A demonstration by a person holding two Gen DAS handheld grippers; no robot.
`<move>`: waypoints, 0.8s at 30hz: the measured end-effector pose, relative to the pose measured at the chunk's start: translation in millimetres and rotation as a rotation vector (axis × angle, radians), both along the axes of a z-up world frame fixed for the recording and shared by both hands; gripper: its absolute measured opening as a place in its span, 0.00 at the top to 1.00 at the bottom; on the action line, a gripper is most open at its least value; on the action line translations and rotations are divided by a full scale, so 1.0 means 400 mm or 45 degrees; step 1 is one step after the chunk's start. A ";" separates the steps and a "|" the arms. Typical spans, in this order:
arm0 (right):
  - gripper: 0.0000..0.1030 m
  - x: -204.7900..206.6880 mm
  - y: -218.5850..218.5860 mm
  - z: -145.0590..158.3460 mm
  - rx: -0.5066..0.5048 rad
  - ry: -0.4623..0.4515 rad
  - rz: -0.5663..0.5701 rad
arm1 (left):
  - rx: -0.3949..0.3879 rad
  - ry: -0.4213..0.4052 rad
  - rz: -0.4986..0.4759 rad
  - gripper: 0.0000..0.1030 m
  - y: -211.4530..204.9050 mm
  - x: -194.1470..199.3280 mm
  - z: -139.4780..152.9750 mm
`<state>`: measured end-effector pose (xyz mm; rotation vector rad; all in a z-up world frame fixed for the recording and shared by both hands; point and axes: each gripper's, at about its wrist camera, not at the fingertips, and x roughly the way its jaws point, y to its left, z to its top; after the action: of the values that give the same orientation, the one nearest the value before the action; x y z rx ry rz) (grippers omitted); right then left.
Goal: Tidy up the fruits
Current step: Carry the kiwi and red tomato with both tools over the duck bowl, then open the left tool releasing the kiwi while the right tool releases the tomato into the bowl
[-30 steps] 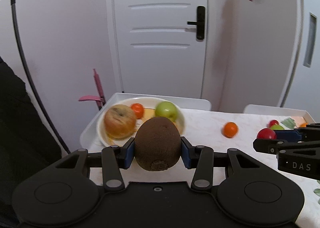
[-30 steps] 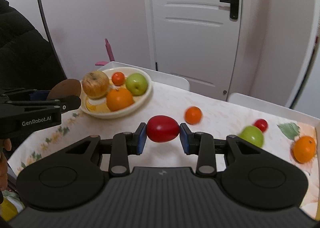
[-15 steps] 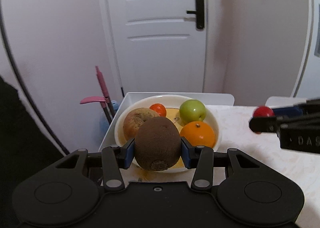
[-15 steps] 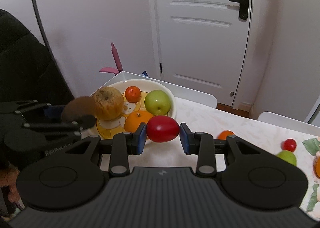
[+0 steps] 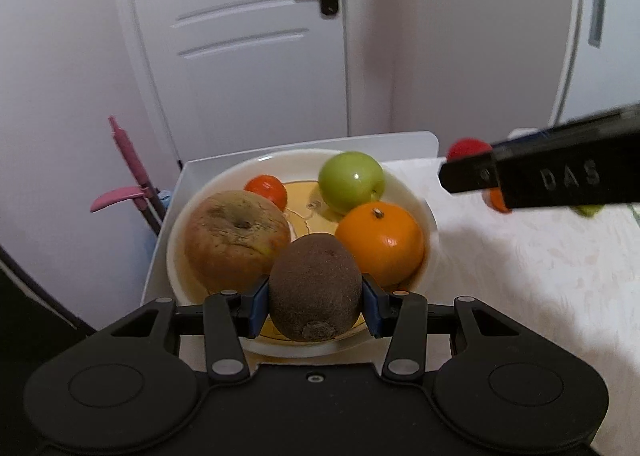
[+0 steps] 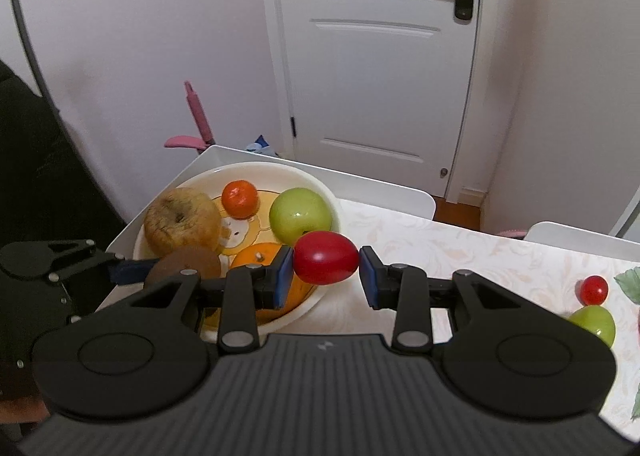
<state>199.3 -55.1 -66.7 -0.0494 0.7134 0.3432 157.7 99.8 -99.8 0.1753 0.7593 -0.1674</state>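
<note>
A brown kiwi (image 5: 315,288) is clamped between the blue pads of my left gripper (image 5: 315,306), just over the near rim of a white bowl (image 5: 176,256). In the bowl lie a brownish apple (image 5: 236,236), a small tangerine (image 5: 267,188), a green apple (image 5: 352,181) and an orange (image 5: 380,240). My right gripper (image 6: 325,276) is shut on an oval red fruit (image 6: 326,263), held in the air above the bowl's (image 6: 280,166) right side. The left wrist view has that red fruit (image 5: 468,148) at the right. The kiwi (image 6: 184,266) also shows in the right wrist view.
The bowl stands at the left end of a table under a pale patterned cloth (image 5: 520,276). Loose on the cloth to the right lie a small red fruit (image 6: 593,289) and a green one (image 6: 592,322). White chair backs (image 6: 400,196) line the far edge. A pink-handled tool (image 5: 128,176) leans behind.
Both grippers have moved left to the bowl with their fruits still held. The left one now tilts further down over the bowl's near rim; the right one has reached the bowl's right side.
</note>
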 end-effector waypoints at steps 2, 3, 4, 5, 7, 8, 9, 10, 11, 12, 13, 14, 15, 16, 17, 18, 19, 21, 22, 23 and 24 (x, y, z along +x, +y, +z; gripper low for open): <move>0.51 0.006 0.003 -0.001 0.003 0.005 -0.019 | -0.002 0.016 -0.020 0.51 0.005 0.008 -0.002; 0.51 0.007 0.005 -0.002 0.005 0.007 -0.029 | -0.005 0.026 -0.029 0.51 0.007 0.014 -0.002; 0.51 0.009 0.008 -0.002 0.004 0.009 -0.037 | -0.008 0.032 -0.036 0.51 0.007 0.018 -0.002; 0.51 0.011 0.009 -0.002 0.003 0.009 -0.044 | -0.008 0.038 -0.041 0.50 0.009 0.022 -0.002; 0.51 0.013 0.011 -0.001 -0.001 0.009 -0.053 | -0.009 0.038 -0.053 0.48 0.010 0.025 -0.004; 0.51 0.015 0.012 0.000 -0.001 0.009 -0.056 | -0.017 0.035 -0.063 0.41 0.011 0.025 0.000; 0.51 0.015 0.012 0.001 -0.002 0.010 -0.058 | -0.029 0.036 -0.078 0.35 0.013 0.026 0.001; 0.51 0.017 0.011 0.003 -0.002 0.010 -0.060 | -0.038 0.033 -0.092 0.28 0.010 0.021 0.003; 0.51 0.020 0.010 0.006 -0.002 0.009 -0.060 | -0.035 0.022 -0.099 0.23 0.007 0.016 0.007; 0.51 0.023 0.008 0.010 -0.002 0.007 -0.059 | -0.020 0.008 -0.101 0.20 0.003 0.010 0.010; 0.51 0.025 0.006 0.014 -0.002 0.005 -0.056 | -0.006 -0.003 -0.103 0.17 0.001 0.005 0.013; 0.51 0.027 0.004 0.017 0.000 0.004 -0.051 | -0.001 -0.013 -0.104 0.17 0.001 -0.001 0.019; 0.51 0.030 0.001 0.021 0.003 0.003 -0.045 | -0.006 -0.015 -0.101 0.17 0.003 -0.005 0.024; 0.51 0.034 -0.001 0.024 0.004 0.003 -0.037 | -0.017 -0.017 -0.095 0.17 0.008 -0.008 0.030; 0.51 0.037 -0.003 0.027 0.003 0.002 -0.028 | -0.029 -0.019 -0.084 0.16 0.012 -0.013 0.036; 0.51 0.041 -0.004 0.030 0.001 0.001 -0.018 | -0.038 -0.023 -0.073 0.16 0.016 -0.016 0.041; 0.51 0.046 -0.006 0.032 0.000 0.002 -0.005 | -0.046 -0.028 -0.060 0.14 0.020 -0.020 0.046; 0.51 0.055 -0.008 0.035 0.004 0.007 0.018 | -0.058 -0.041 -0.028 0.12 0.027 -0.030 0.057; 0.51 0.060 -0.009 0.035 0.006 0.011 0.031 | -0.060 -0.046 -0.012 0.11 0.030 -0.036 0.063; 0.51 0.066 -0.009 0.034 0.006 0.015 0.045 | -0.062 -0.048 0.004 0.11 0.032 -0.040 0.068; 0.51 0.071 -0.008 0.032 0.004 0.020 0.058 | -0.062 -0.048 0.020 0.10 0.032 -0.045 0.071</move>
<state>227.7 -58.1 -54.0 -0.0598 0.7280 0.3887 139.8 112.4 -71.3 0.1260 0.7182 -0.1670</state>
